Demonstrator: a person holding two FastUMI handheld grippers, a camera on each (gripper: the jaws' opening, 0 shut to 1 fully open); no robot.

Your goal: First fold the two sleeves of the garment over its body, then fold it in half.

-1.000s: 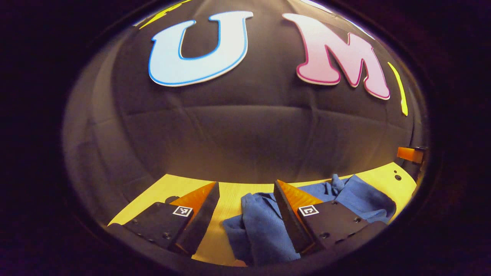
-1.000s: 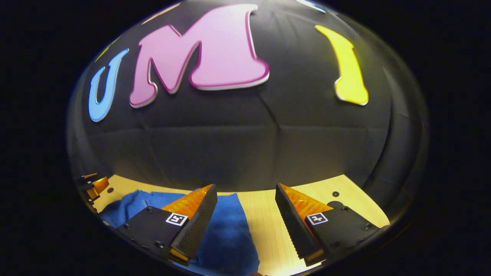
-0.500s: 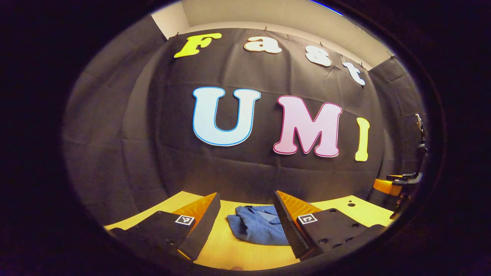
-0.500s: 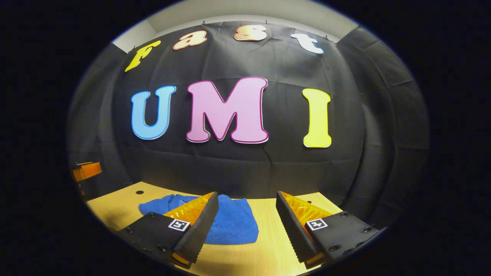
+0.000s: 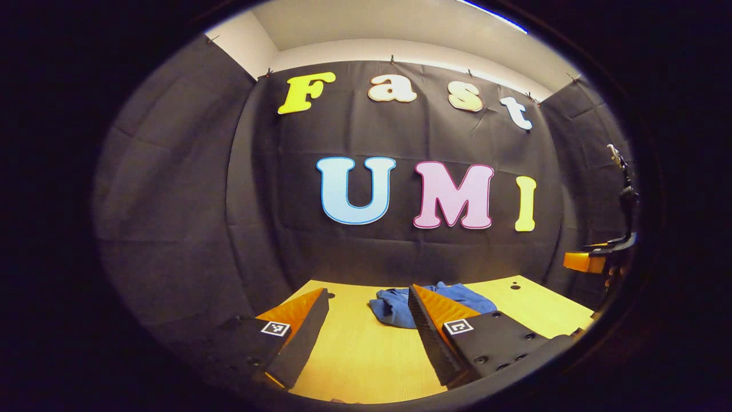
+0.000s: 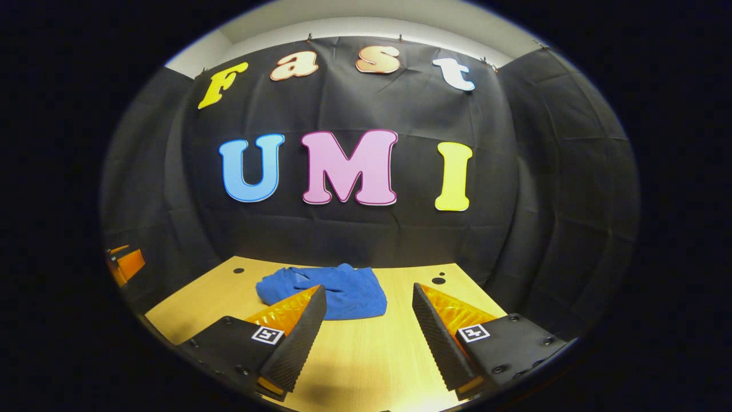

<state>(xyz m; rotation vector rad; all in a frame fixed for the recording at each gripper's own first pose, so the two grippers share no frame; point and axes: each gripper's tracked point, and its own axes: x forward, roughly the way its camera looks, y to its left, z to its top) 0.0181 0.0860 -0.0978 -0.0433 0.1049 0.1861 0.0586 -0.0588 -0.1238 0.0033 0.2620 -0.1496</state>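
Note:
A blue garment (image 6: 326,290) lies bunched in a compact folded heap toward the far side of the yellow wooden table (image 6: 366,355). In the left gripper view the garment (image 5: 394,303) sits ahead, partly behind the right finger. My left gripper (image 5: 366,320) is open and holds nothing, well short of the cloth. My right gripper (image 6: 369,320) is also open and empty, back from the garment, which lies just past its left fingertip. The other gripper shows as an orange part at the right edge of the left gripper view (image 5: 583,261) and at the left edge of the right gripper view (image 6: 127,263).
The black booth cloth closes off the table at the back and both sides. Small dark holes (image 6: 438,280) mark the tabletop near the far corners. Bare wood stretches between the grippers and the garment.
Both grippers have pulled back and risen away from the garment, which was right under the fingers one second ago and now lies farther off. Both stayed open.

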